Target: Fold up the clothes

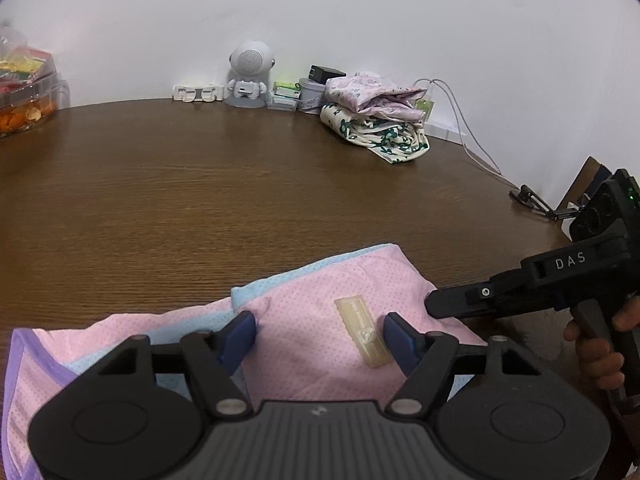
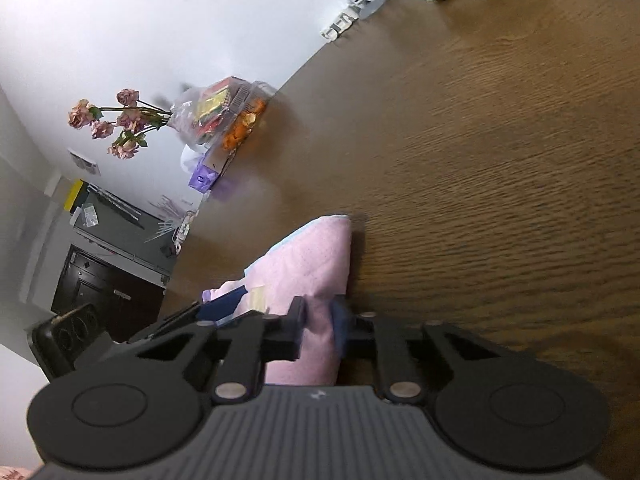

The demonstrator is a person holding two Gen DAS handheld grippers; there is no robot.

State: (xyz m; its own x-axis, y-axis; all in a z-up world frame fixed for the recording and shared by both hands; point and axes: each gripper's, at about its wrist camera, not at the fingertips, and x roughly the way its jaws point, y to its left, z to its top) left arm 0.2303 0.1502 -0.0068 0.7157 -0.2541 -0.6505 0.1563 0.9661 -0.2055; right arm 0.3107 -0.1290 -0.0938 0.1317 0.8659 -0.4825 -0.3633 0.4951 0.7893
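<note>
Left wrist view shows your left gripper (image 1: 319, 334) spread wide, grasping nothing, its blue pads (image 1: 240, 330) hovering either side of the label (image 1: 362, 332) on the pink garment (image 1: 312, 320). That garment lies at the near edge of the table (image 1: 240, 184), partly doubled, with blue and purple trim showing. Your right gripper (image 2: 320, 326) is pinched on the garment's right edge, cloth bunched between its fingers. Two folded pieces (image 1: 374, 120) sit stacked at the far right.

The risk: this mesh looks thin and slippery, so a one-sided pull could drag the whole garment and skew the layers. If your left gripper closes too shallow, it may catch only the top layer, and the fold underneath would slide open.
</note>
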